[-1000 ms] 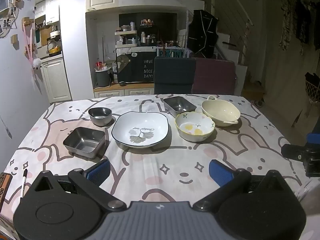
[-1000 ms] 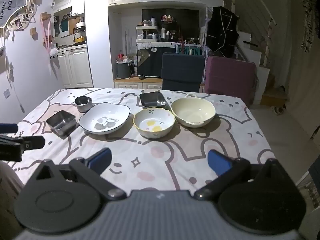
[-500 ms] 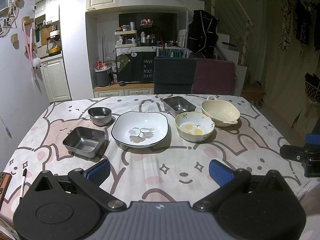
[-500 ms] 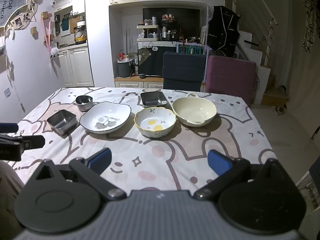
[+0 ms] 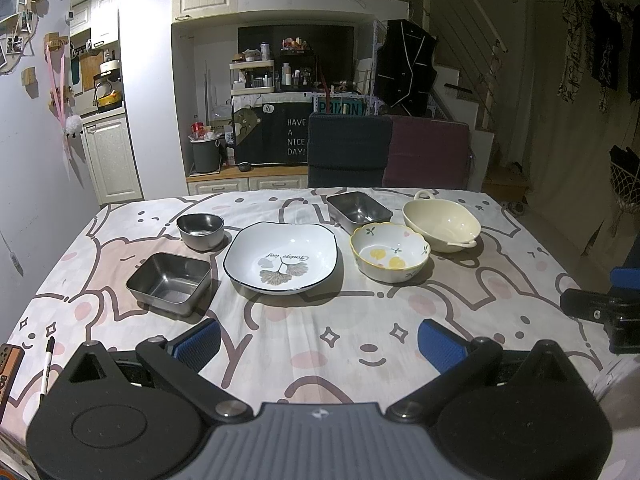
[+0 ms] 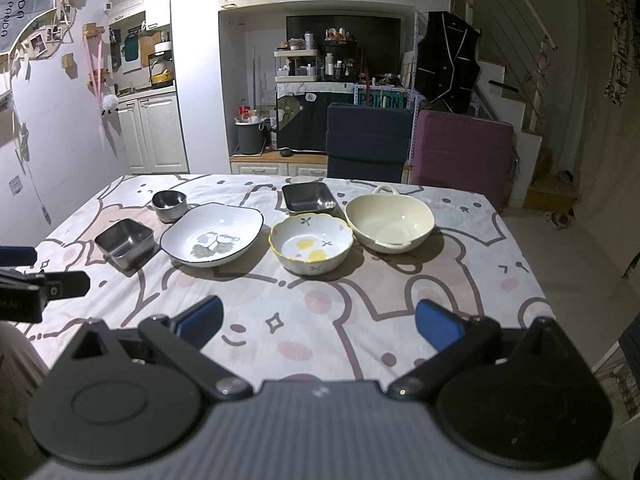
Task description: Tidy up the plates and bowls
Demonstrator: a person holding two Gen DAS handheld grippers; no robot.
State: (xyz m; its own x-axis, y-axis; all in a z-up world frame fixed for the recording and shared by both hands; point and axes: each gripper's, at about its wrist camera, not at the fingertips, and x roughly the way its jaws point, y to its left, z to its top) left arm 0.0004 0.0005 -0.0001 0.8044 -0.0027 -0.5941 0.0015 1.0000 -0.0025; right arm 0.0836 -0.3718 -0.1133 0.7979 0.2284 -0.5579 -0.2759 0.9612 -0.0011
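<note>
the left gripper [image 5: 320,340] hangs over the near edge of the table [image 5: 280,344] with its blue-padded fingers [image 5: 198,344] spread wide apart and nothing between them. the right gripper [image 6: 318,324] is the same, its blue fingers [image 6: 438,330] held far apart and empty above the near part of the cloth. each tool shows at the edge of the other's view: the right one at the right margin of the left wrist view, the left one at the left margin of the right wrist view.

beyond the fingers, well apart from both tools, the dishes stand in a loose row across the middle of the table. nearest on the left is a square steel container [image 5: 170,283]. behind it, a little further back, stands a small round steel bowl [image 5: 200,231]. just beside these to the right lies a white square plate [image 5: 281,257] with a dark rim and a leaf drawing. right of the plate sits a flower-patterned bowl [image 5: 390,252] with a scalloped yellow rim, and behind it a rectangular steel tray [image 5: 359,209]. furthest right is a cream bowl [image 5: 440,221] with handles, close beside the flower-patterned bowl. all stand upright and none is stacked.

a cartoon-print tablecloth [image 6: 320,292] covers the table. a pen [image 5: 47,362] lies at the near left edge. two chairs, one dark blue [image 6: 368,142] and one purple [image 6: 464,152], stand at the far side.
</note>
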